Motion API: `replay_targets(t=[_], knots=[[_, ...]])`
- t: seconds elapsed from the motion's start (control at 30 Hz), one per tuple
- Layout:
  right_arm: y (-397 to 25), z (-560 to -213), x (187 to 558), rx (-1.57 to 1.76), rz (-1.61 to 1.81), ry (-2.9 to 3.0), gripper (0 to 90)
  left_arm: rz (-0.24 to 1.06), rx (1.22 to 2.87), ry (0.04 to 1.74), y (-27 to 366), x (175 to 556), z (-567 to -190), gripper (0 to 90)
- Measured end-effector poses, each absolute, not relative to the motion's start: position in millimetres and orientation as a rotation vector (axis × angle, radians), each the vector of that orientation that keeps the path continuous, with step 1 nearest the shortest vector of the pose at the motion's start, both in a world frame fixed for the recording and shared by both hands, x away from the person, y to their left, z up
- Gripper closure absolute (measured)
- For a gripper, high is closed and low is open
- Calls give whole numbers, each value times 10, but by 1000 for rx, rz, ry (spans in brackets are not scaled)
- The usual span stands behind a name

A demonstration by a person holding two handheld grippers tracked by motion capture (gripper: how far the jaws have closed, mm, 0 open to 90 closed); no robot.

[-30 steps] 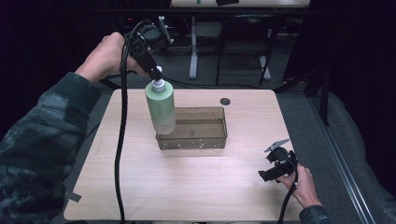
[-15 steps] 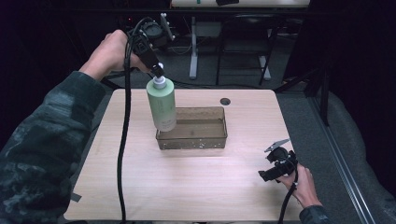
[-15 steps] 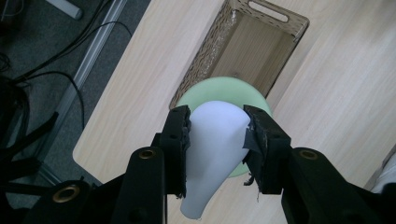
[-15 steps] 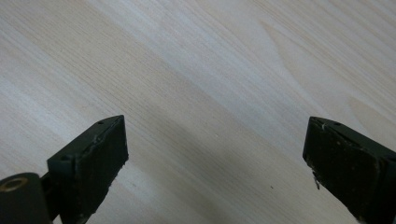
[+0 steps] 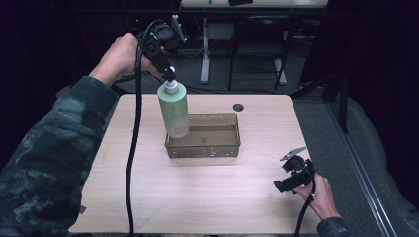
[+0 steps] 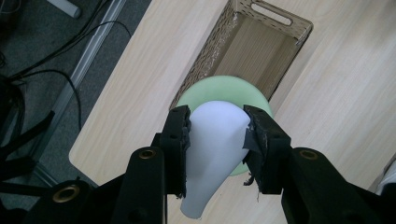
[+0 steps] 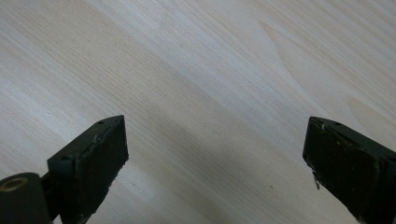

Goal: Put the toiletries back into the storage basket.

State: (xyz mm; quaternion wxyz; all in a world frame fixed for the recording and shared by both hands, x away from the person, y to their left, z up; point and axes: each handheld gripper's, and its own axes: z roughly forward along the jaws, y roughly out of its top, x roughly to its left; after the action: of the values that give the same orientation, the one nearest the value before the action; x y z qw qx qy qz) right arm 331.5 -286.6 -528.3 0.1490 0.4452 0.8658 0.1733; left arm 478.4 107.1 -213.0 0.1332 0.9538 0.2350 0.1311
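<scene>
Holding the bottle by its white cap, our left gripper pinches it upright at centre frame, base at the left end of the tray. Since a second ago the bottle has shifted only slightly toward the tray; we judge placement under way, release not yet due. Right gripper: lower right, jaws spread wide, idle over bare wood. Surface: pale wooden table, small dark hole near the far edge. Room: dark, desk legs and cables beyond.
</scene>
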Motion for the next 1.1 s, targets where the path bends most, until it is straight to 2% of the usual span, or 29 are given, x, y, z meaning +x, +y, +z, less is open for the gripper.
replay_targets(t=[1.1], knots=[[-2870, -5277, 3315, 1265, 495, 2485, 61, 341, 2749, 692, 1055, 4880, -2254, 627]])
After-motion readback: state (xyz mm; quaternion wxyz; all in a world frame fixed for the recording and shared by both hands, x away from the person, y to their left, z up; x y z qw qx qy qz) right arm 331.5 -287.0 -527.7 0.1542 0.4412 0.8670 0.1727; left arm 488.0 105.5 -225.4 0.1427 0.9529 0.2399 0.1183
